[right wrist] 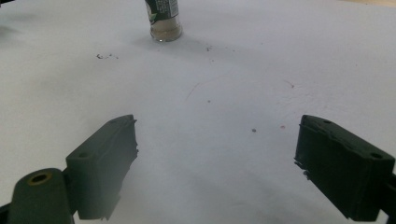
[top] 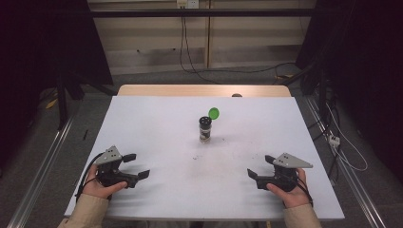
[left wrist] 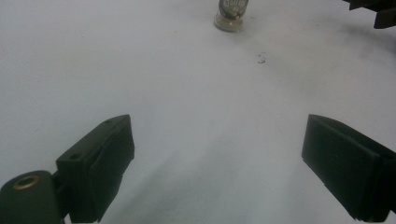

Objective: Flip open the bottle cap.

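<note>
Standing upright near the middle of the white table (top: 157, 123), a small spice jar (top: 205, 129) has its green flip lid (top: 214, 113) hinged open. The left gripper (top: 134, 165) and the right gripper (top: 260, 167) rest near the table's front edge, well apart from the jar and on either side of it. Both have their jaws spread wide and hold nothing. Dark specks (top: 196, 156) lie on the table in front of the jar.

Dim room with dark side edges in the high view, evenly lit pale tabletop (top: 157, 123), soft shadows beneath both hands near its front edge, faint bluish cast and mild softness in both gripper views, near jaws slightly blurred, no harsh glare
</note>
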{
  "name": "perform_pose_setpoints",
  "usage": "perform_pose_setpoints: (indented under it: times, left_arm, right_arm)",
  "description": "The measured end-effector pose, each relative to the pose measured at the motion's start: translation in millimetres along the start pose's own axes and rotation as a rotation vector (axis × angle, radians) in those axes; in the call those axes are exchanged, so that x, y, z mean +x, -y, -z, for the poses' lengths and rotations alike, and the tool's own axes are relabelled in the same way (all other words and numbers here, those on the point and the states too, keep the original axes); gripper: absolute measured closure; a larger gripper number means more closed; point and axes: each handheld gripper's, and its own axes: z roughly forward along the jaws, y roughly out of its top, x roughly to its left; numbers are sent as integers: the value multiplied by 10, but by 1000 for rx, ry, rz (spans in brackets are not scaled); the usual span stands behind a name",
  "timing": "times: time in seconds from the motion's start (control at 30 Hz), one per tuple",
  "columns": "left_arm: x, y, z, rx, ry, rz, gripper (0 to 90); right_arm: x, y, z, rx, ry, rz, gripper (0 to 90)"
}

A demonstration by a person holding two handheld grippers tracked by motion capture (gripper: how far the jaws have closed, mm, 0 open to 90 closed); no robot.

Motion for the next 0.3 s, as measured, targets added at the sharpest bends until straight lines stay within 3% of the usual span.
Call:
perform_pose_setpoints:
  times: [0.3]
  left_arm:
    - [-3, -16, -30, 5, 2, -6, 90]
  right_arm:
    - [-22, 15, -14, 28, 7, -1, 110]
